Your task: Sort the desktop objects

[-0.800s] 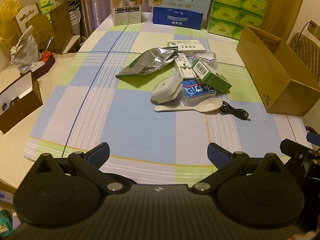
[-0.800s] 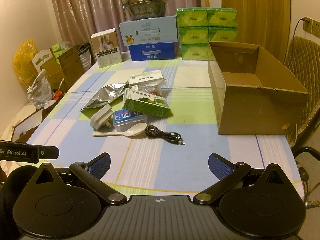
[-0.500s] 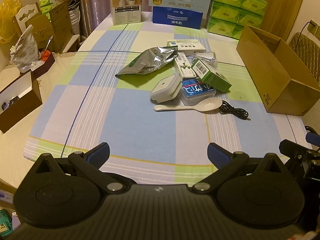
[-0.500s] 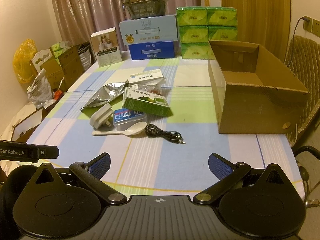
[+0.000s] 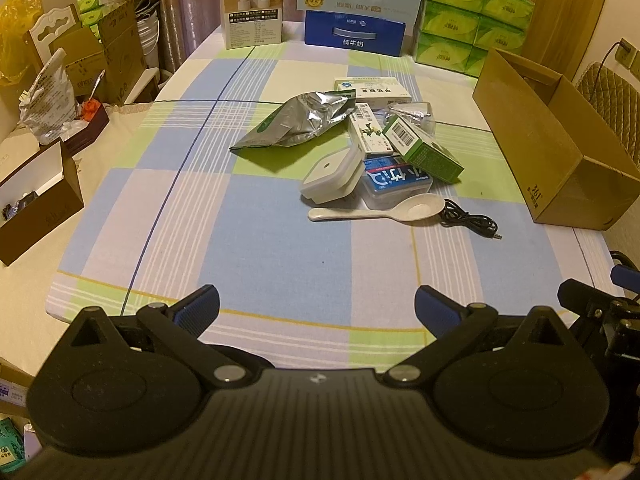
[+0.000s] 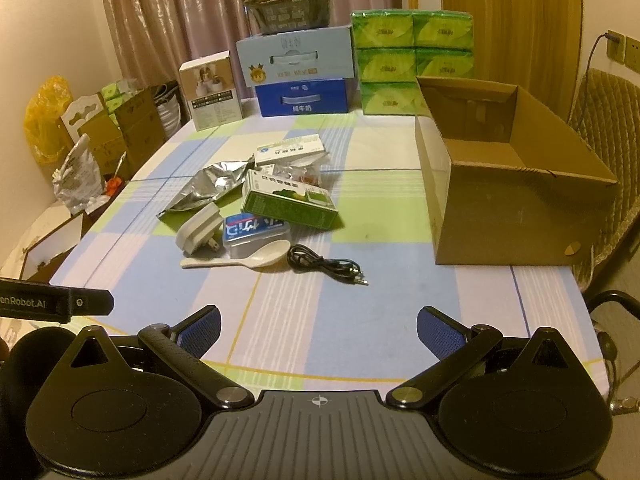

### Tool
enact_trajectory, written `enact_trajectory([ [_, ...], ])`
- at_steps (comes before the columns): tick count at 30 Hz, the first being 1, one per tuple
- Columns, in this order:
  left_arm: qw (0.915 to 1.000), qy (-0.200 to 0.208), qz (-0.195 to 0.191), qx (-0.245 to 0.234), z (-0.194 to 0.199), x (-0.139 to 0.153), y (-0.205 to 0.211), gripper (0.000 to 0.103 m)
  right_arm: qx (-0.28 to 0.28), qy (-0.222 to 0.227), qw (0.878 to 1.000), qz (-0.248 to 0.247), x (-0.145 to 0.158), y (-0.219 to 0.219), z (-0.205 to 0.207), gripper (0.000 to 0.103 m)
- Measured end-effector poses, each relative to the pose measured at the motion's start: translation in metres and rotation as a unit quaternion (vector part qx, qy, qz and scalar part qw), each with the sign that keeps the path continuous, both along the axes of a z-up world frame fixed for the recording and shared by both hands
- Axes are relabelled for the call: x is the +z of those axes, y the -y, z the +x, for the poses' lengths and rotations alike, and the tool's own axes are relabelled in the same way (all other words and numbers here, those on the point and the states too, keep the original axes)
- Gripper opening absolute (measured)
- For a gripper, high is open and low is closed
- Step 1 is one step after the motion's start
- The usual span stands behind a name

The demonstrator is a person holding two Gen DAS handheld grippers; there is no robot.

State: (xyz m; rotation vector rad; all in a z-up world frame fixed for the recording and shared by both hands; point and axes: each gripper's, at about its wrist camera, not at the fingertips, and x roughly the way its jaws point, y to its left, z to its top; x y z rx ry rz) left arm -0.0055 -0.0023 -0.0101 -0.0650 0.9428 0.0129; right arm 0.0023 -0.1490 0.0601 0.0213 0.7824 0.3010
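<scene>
desktop objects lay clustered left of the open brown cardboard box (image 6: pixel 516 196); the light, rigid white plastic spoon (image 6: pixel 248 258) invited a handle grasp. left gripper (image 5: pixel 316 306) and right gripper (image 6: pixel 318 326) were spread, empty.

1. A checked cloth (image 6: pixel 360 320) in blue, green and pale squares covers the tabletop.
2. At the far end stands a white product box (image 6: pixel 211 90), upright.
3. Beside it a dark blue carton (image 6: pixel 305 98) carries a pale blue carton (image 6: pixel 296 58), and a dark plastic tub (image 6: pixel 290 2) sits on top.
4. Green tissue packs (image 6: pixel 412 60) are stacked just right of the cartons.
5. A curtain (image 6: pixel 180 12) hangs behind.
6. Left of the tabletop are brown cardboard boxes (image 5: pixel 100 56), a yellow bag (image 6: pixel 46 120) and a crumpled white bag (image 5: pixel 48 96).
7. A quilted chair (image 6: pixel 604 120) stands at the right, below a wall socket (image 6: pixel 618 46) with a plug in it.
</scene>
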Motion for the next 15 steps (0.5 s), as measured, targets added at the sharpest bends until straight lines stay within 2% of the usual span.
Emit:
enact_trajectory([
  [5,1.0,0.001,0.0,-0.001,0.004,-0.001,-0.004,0.102,0.01,0.0,1.0,-0.003,0.0,0.0,0.003,0.101],
  [11,0.9999,0.002,0.001,-0.01,0.013,0.0,-0.009,0.102,0.047,0.005,0.998,-0.042,-0.002,-0.008,0.011,0.101],
  [15,0.9994,0.003,0.012,-0.033,0.023,0.001,-0.009,0.102,0.067,0.008,0.996,-0.05,-0.003,-0.009,0.021,0.101],
])
